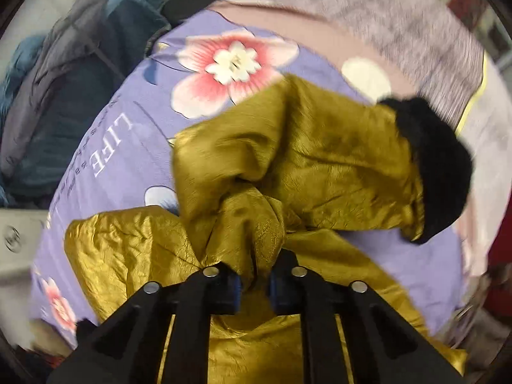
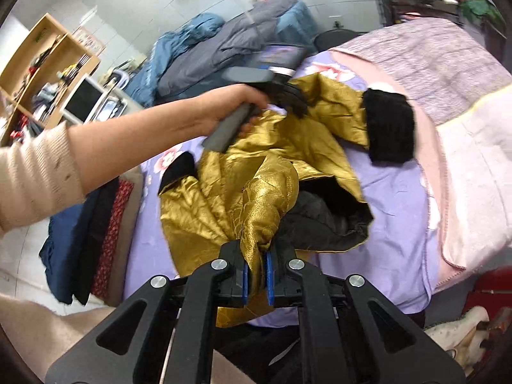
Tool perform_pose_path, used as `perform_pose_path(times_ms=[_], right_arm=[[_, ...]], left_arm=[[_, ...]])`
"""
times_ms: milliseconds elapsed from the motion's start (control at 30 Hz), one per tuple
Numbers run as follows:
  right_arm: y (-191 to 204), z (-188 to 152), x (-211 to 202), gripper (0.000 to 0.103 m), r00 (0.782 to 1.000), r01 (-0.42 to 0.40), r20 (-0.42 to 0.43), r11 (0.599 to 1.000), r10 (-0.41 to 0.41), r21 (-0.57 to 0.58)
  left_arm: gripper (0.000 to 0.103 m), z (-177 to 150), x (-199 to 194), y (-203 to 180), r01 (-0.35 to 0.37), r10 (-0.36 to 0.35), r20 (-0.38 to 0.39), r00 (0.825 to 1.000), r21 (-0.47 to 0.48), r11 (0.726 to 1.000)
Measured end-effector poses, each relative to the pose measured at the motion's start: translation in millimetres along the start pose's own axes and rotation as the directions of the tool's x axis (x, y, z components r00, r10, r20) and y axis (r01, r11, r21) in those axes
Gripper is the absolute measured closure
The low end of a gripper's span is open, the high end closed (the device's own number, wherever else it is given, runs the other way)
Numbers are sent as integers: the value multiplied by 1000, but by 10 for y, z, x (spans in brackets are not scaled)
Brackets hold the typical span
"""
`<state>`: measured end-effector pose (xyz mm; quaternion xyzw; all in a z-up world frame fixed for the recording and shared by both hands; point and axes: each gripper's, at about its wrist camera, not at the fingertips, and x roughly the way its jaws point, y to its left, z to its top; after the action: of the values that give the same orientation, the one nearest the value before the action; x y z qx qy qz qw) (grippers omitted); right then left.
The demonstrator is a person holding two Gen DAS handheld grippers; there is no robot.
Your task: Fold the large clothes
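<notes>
A gold satin jacket with black furry cuffs lies crumpled on a purple floral bedsheet. My left gripper is shut on a bunched fold of the gold fabric. In the right wrist view the jacket shows its black lining and one cuff at the far right. My right gripper is shut on a gathered gold edge near the bed's front. The left gripper, held by a hand, grips the jacket's far side.
A pink-grey blanket covers the bed's far and right side. Blue and grey bedding is piled at the back left. Folded clothes are stacked at the bed's left edge. A wooden shelf and a monitor stand left.
</notes>
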<state>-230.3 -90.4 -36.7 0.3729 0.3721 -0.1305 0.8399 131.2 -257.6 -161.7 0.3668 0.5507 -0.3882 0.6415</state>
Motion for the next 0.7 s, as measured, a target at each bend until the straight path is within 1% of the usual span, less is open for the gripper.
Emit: perform_pose_path(times_ms=[67,100,133,167,200,233,267,300,333,367,400,467,533,567,600,633,667,700], right_arm=[[-167,15,-53,95,1000,7,18,998,-8,67],[-234,26,-77,95,1000,4,28,996,-6,93],[-340,54,-127,95,999,3,49,992,-9,127],[-411,88,-169,95,998,4,67,989,-14,146],[-447,122,-203,95,997,3,81,988,-16,154],[-495,187,-259,95,994,1,108,987,-18,159],[-531,262,-319,95,990,-8,138,987,-15,160],[-558,344,-384,95,986,-27,169,987,0,159],[-570,456,-477,95,977,-59,213,986,25,153],[-578,576,-576,95,964,-113,254,984,74,141],[-586,671,-654,95,953,-155,279,980,115,128],[-570,897,-861,95,925,-224,332,972,188,74],[-590,1100,-1103,95,879,-332,369,943,303,15],[-599,1203,-1237,95,848,-390,384,921,365,-14],[-593,1324,-1388,95,814,-444,390,894,430,-58],[-559,1417,-1508,95,794,-466,394,879,464,-96],[-516,1544,-1678,95,768,-481,403,864,497,-149],[-459,1686,-1838,95,742,-497,403,843,536,-207]], left_arm=[[95,-29,-325,247,27,-21,85,996,-66,997],[96,-46,-573,425,44,-28,149,988,-106,993],[96,-87,-786,573,59,-31,197,980,-138,989],[96,-148,-1094,792,87,-36,263,964,-184,979],[96,-215,-1372,993,128,-54,313,948,-221,967],[97,-324,-1699,1208,151,-49,369,928,-251,956],[97,-435,-1963,1306,127,-11,407,914,-260,957],[97,-566,-2246,1397,82,44,445,894,-258,963],[97,-718,-2519,1461,40,93,482,871,-258,965],[97,-858,-2735,1494,26,117,507,854,-266,964],[97,-1043,-2951,1538,30,127,533,836,-276,961],[97,-1402,-3314,1568,62,121,573,811,-290,955],[97,-1861,-3682,1451,37,159,613,774,-296,954],[97,-2033,-3817,1411,32,172,629,758,-300,954],[97,-2252,-3987,1347,37,181,653,736,-305,952],[97,-2406,-4136,1313,54,181,673,717,-312,948],[97,-2599,-4308,1269,81,179,701,691,-320,944],[97,-2780,-4485,1216,101,182,728,661,-326,940]])
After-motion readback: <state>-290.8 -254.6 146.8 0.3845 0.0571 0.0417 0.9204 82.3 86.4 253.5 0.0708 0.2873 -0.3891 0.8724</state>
